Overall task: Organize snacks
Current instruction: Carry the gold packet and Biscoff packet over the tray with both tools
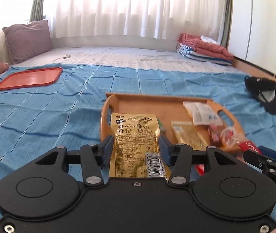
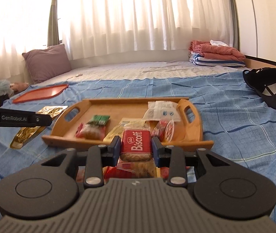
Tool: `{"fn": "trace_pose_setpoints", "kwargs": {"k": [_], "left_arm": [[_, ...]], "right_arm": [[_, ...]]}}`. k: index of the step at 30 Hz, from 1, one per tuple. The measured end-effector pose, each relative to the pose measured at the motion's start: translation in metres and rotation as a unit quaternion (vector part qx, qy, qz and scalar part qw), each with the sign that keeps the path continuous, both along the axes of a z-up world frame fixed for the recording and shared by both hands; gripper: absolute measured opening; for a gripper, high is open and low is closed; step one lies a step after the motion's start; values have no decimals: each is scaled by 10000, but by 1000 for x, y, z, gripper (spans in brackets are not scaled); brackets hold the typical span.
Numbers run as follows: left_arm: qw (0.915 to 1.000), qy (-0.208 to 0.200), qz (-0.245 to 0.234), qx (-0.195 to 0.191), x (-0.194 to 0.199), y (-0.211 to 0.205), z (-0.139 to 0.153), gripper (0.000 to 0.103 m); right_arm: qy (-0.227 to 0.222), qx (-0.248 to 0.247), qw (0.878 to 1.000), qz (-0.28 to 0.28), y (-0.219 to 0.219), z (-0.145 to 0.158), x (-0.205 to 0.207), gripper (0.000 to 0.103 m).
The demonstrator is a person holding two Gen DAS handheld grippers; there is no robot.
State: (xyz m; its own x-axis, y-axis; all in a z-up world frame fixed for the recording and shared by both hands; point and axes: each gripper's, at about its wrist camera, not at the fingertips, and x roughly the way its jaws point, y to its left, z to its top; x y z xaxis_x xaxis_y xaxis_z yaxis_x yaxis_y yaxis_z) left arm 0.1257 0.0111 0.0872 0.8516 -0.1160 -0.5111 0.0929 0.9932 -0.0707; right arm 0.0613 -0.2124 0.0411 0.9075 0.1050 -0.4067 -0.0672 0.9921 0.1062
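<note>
My left gripper (image 1: 136,138) is shut on a gold snack pouch (image 1: 136,128), held upright off the blue cloth just in front of the wooden tray's (image 1: 157,96) left handle. My right gripper (image 2: 136,140) is shut on a red Biscoff packet (image 2: 136,145), lifted at the wooden tray's (image 2: 138,100) near rim. In the right wrist view the gold pouch (image 2: 29,134) hangs to the left of the tray. Inside the tray lie a white packet (image 2: 162,110), a green packet (image 2: 99,120) and small red-wrapped snacks (image 2: 165,130). An orange tray (image 1: 31,77) sits bare at the far left.
A blue checked cloth (image 1: 50,116) covers the near half of the bed. A black cap (image 2: 268,87) lies at the right. Folded towels (image 1: 202,48) are stacked at the far right and a mauve pillow (image 1: 27,38) leans at the far left, below the curtains.
</note>
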Motion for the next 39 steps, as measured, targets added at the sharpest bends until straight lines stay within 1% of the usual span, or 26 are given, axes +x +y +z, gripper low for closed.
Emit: {"fn": "trace_pose_setpoints", "kwargs": {"k": [5, 7, 9, 11, 14, 16, 19, 24, 30, 35, 39], "left_arm": [[10000, -31, -30, 55, 40, 0, 13, 48], [10000, 71, -17, 24, 60, 2, 13, 48], [9997, 220, -65, -93, 82, 4, 11, 48], [9990, 389, -121, -173, 102, 5, 6, 48], [9983, 581, -57, -69, 127, 2, -7, 48], [9978, 663, 7, 41, 139, 1, -17, 48], [9963, 853, 84, 88, 156, -2, -30, 48], [9949, 984, 184, 127, 171, -7, -46, 48], [9944, 1036, 163, 154, 176, -10, -55, 49], [9939, 1071, 174, 179, 180, -9, -61, 49], [9942, 1053, 173, 158, 182, -9, -64, 49]], "right_arm": [[115, 261, 9994, -208, -14, 10, 29, 38], [180, 313, 9991, -230, -18, 12, 41, 38], [225, 376, 9988, -211, -21, 14, 53, 38], [323, 600, 9976, -111, -26, 15, 65, 38], [659, 821, 9944, -19, -31, 12, 87, 38], [904, 840, 9924, 12, -31, 8, 102, 38], [1267, 906, 9878, 47, -31, 2, 125, 38], [1686, 1045, 9801, -3, -28, -4, 160, 38], [2067, 903, 9737, -305, -22, -15, 185, 38], [2015, 742, 9756, -460, -14, -21, 189, 38], [1906, 463, 9792, -518, -4, -25, 192, 39]]}}
